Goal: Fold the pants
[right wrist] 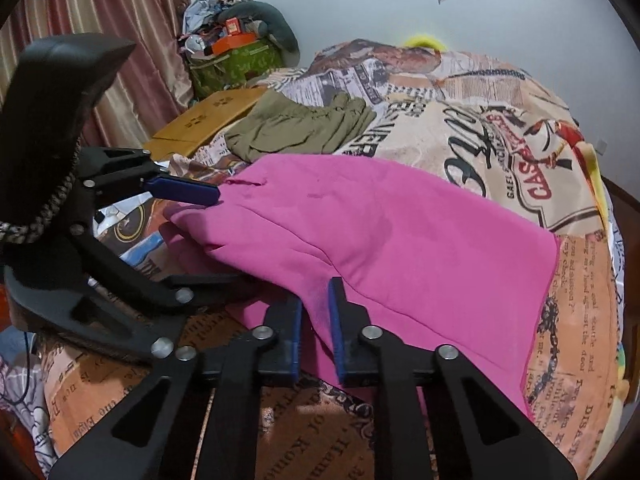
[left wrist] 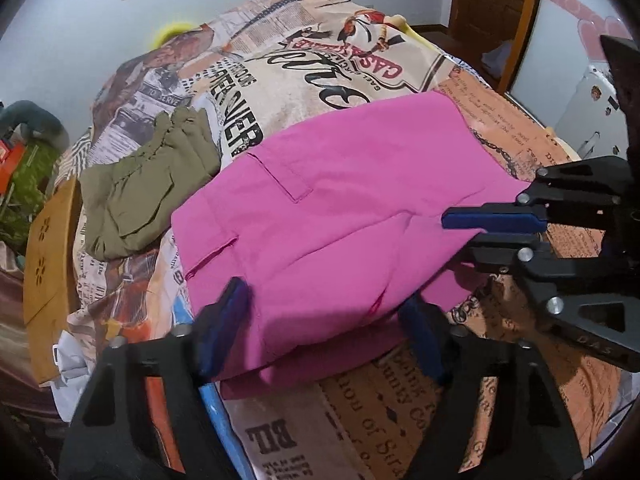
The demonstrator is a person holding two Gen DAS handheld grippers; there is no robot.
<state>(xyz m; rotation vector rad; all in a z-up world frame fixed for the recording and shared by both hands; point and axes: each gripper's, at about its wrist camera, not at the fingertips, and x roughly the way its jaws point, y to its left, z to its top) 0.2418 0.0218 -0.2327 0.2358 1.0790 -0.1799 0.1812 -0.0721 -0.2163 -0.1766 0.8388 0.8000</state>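
Pink pants (left wrist: 344, 200) lie spread on the bed, folded over once. At the bottom of the left wrist view my left gripper (left wrist: 324, 328) stands wide, straddling the near waist edge of the pants; its blue pads (left wrist: 228, 320) do not squeeze the cloth. From the right wrist view the left gripper (right wrist: 208, 236) has the cloth's corner between its upper and lower fingers. My right gripper (right wrist: 316, 328) is shut, pinching a ridge of the pink pants (right wrist: 400, 248) at their near edge. It also shows at the right of the left wrist view, the right gripper (left wrist: 484, 236) clamped on the cloth.
Olive-green folded pants (left wrist: 148, 184) lie on the bed behind the pink ones. The bed cover (left wrist: 312, 72) carries a newspaper print. A wooden board (right wrist: 208, 116) and a green bag (right wrist: 236, 68) stand beside the bed near the curtain (right wrist: 100, 20). A wooden door (left wrist: 496, 4) is at the back.
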